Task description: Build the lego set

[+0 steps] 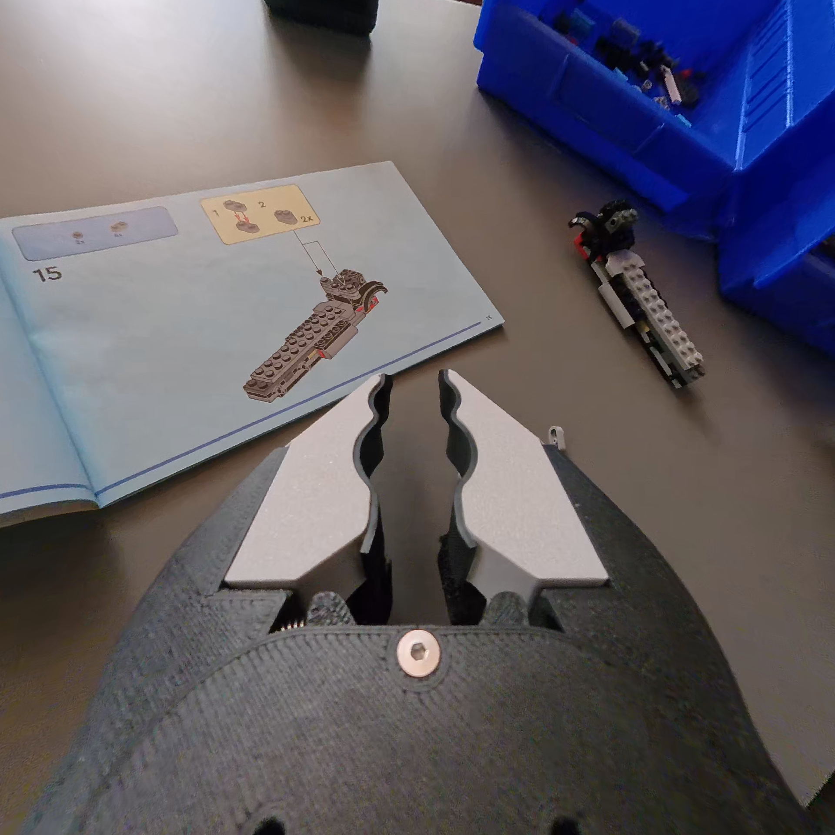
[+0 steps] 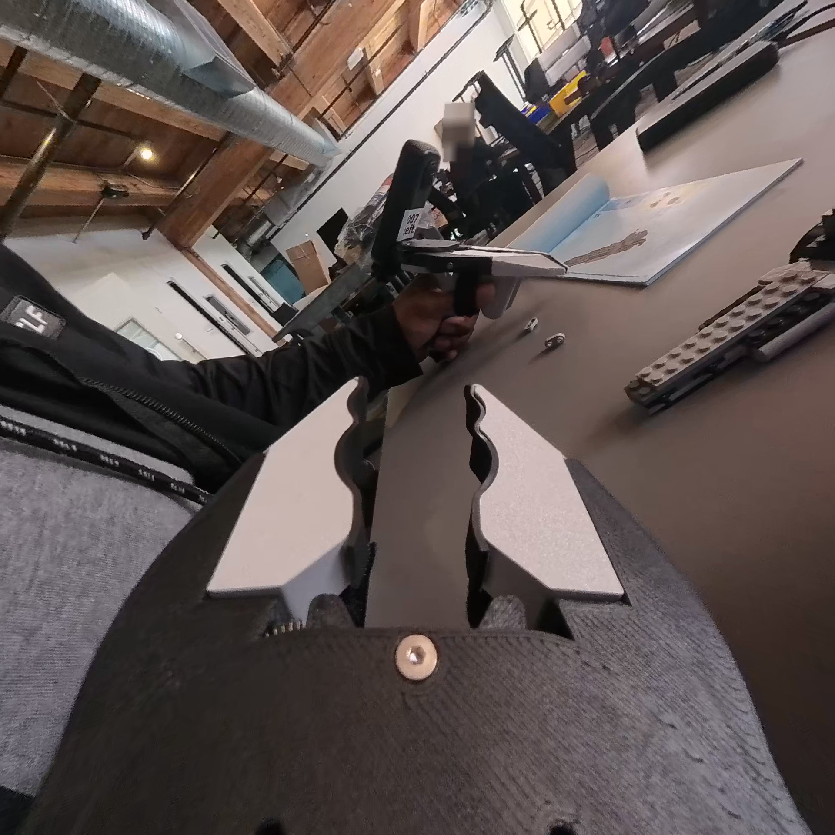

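A partly built grey and black lego model (image 1: 641, 302) lies on the dark table, right of my left gripper (image 1: 415, 377). It also shows in the right wrist view (image 2: 732, 334). My left gripper is open and empty, hovering over the table by the corner of the open instruction booklet (image 1: 217, 325). My right gripper (image 2: 418, 388) is open and empty, low over the table near its edge. Two small loose pieces (image 2: 544, 332) lie on the table ahead of it. One small grey piece (image 1: 556, 434) lies beside my left gripper. The left gripper shows from the side in the right wrist view (image 2: 519, 264).
A blue bin (image 1: 655, 90) with several loose lego pieces stands at the back right, a second blue bin (image 1: 777, 253) beside it. A dark object (image 1: 325, 13) sits at the far edge. A person's sleeve and hand (image 2: 406, 330) hold the left gripper. Chairs and desks stand beyond the table. The left gripper's tips are roughly 25 cm from the right gripper's. My left gripper is the nearer one to the small grey piece (image 1: 556, 434): about 7 cm, against 15 cm. Look for it in the right wrist view (image 2: 562, 339) too.
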